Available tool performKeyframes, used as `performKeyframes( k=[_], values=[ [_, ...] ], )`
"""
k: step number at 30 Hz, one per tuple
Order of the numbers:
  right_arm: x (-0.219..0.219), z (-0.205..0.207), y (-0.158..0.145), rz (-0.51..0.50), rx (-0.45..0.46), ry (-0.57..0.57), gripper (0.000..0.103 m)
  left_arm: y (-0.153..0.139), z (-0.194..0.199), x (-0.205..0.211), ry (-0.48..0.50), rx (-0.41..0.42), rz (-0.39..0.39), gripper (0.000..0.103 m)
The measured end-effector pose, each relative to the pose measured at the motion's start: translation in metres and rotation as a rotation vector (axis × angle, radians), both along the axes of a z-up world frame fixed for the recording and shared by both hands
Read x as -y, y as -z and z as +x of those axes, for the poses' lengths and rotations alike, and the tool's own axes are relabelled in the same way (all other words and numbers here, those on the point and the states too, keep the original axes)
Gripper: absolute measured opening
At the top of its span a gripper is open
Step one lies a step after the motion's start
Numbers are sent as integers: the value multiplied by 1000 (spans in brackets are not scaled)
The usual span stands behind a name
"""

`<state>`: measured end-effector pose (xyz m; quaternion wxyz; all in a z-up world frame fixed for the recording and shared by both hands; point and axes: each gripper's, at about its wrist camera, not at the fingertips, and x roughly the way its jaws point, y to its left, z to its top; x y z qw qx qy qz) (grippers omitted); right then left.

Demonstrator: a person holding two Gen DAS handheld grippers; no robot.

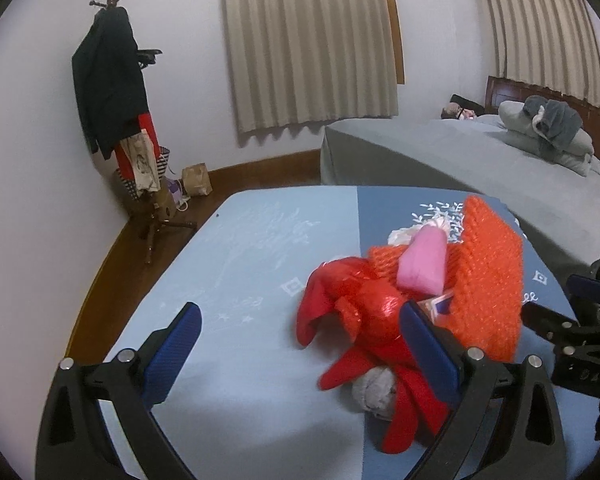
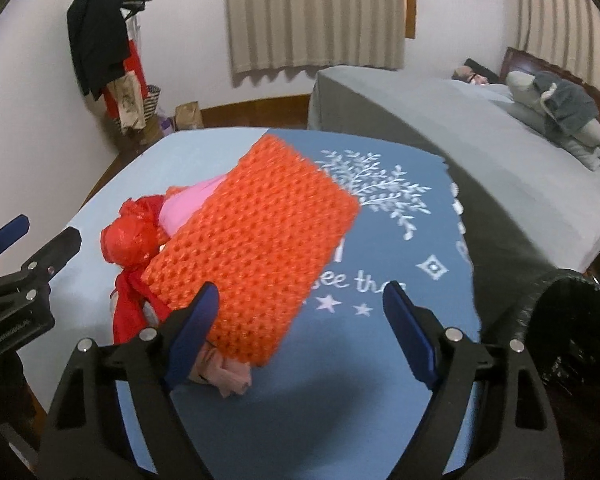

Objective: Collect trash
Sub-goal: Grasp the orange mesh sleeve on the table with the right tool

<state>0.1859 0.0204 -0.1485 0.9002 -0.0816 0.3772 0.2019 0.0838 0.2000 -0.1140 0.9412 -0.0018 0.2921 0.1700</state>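
Observation:
A pile of trash lies on the blue table (image 1: 240, 248): a crumpled red plastic bag (image 1: 360, 312), an orange foam net sheet (image 1: 488, 276), a pink piece (image 1: 422, 262), a white crumpled wad (image 1: 400, 234) and a grey wad (image 1: 374, 394). My left gripper (image 1: 300, 340) is open, its right finger against the red bag. My right gripper (image 2: 300, 316) is open, with the orange net (image 2: 256, 248) over its left finger and a pinkish wad (image 2: 230, 376) below it. The red bag (image 2: 130, 236) lies left of the net.
A black trash bag (image 2: 576, 336) stands open at the table's right side. A grey bed (image 1: 460, 168) with pillows is behind the table. A coat stand (image 1: 116, 92) with clothes and bags stands in the far left corner.

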Motion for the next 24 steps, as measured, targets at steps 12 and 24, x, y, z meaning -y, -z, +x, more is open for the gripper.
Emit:
performKeyframes(
  k=[12, 24],
  values=[
    [-22, 15, 23, -10, -81, -42, 73, 14, 5, -14, -16, -30, -13, 97],
    [0, 15, 8, 109, -124, -99, 13, 12, 8, -5, 11, -24, -23, 97]
  ],
)
